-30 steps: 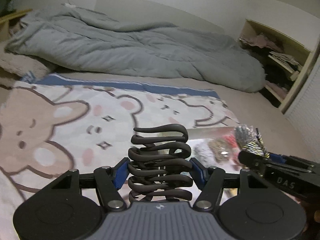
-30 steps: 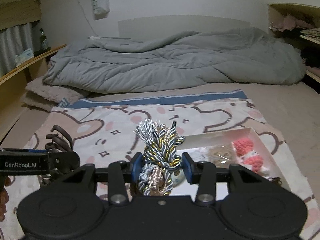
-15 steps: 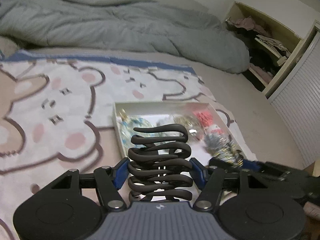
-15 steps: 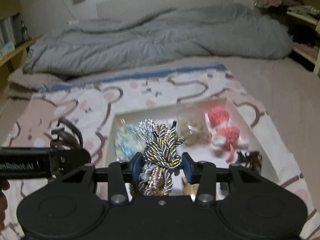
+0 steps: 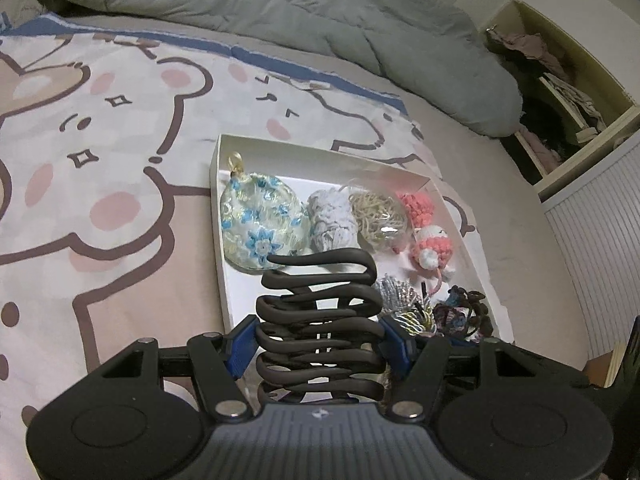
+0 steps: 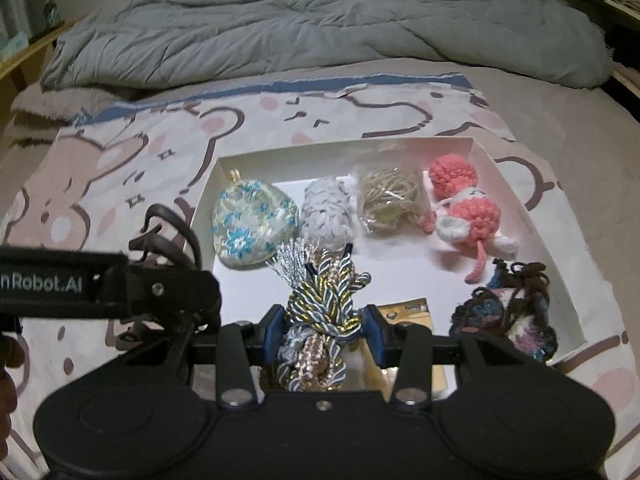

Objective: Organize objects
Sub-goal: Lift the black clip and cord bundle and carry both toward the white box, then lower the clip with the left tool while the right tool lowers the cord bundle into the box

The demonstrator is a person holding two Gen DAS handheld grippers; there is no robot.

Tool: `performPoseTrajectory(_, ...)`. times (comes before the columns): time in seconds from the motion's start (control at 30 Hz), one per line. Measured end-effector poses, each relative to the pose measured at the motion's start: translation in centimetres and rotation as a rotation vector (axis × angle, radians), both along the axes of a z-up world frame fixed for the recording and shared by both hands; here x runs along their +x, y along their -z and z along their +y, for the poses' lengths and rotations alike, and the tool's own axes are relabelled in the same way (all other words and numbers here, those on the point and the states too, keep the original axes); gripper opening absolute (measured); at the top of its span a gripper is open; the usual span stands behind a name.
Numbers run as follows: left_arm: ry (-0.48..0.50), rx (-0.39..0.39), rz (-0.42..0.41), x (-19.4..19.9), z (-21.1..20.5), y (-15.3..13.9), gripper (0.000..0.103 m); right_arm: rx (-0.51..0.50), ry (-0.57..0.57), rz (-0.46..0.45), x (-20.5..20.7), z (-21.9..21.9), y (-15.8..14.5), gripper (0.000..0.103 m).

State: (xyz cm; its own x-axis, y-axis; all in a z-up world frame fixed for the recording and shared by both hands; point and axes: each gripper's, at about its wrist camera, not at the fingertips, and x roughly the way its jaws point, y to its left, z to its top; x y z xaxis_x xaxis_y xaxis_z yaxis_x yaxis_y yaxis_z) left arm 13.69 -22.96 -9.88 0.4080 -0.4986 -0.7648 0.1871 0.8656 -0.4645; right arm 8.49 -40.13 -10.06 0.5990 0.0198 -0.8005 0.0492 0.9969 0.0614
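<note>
You've got grey duvet (image 6: 320, 20) rumpled at bed's far end, bear blanket (image 5: 100, 128) below; shelf w/ clothes (image 5: 560, 92) right.

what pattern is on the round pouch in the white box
Blue star-like flowers on pale cream and green, on the round pouch; clearest in the left wrist view.
</note>
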Motion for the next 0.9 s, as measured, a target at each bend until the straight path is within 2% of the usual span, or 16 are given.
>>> performPoseTrajectory(0.07,0.005,0.01,0.011,0.2,-0.1,0.2,0.066,0.001,-0.004,0.008,0.2,0.1,0.2,0.045)
performPoseTrajectory(0.1,0.011,0.013,0.016,0.3,-0.2,0.2,0.07,0.006,-0.004,0.01,0.2,0.1,0.3,0.045)
performPoseTrajectory(0.17,0.023,0.024,0.011,0.3,-0.3,0.1,0.074,0.014,0.005,0.009,0.2,0.0,0.3,0.059)
performPoseTrajectory(0.2,0.027,0.031,0.003,0.2,-0.4,0.0,0.074,0.011,0.009,0.011,0.2,0.0,0.3,0.061)
performPoseTrajectory(0.57,0.031,0.043,-0.012,0.1,-0.1,-0.6,0.074,0.013,0.027,0.001,-0.3,-0.4,-0.3,0.061)
performPoseTrajectory(0.8,0.025,0.08,-0.071,-0.1,1.3,-2.4,0.074,0.059,0.101,-0.015,-0.6,-0.9,-1.8,0.064)
performPoseTrajectory(0.83,0.021,0.092,-0.086,-0.2,1.6,-2.8,0.075,0.057,0.109,-0.023,-0.8,-0.9,-2.2,0.066)
performPoseTrajectory(0.9,0.012,0.131,-0.123,-0.5,2.1,-3.9,0.088,0.045,0.125,-0.039,-1.2,-0.8,-3.0,0.073)
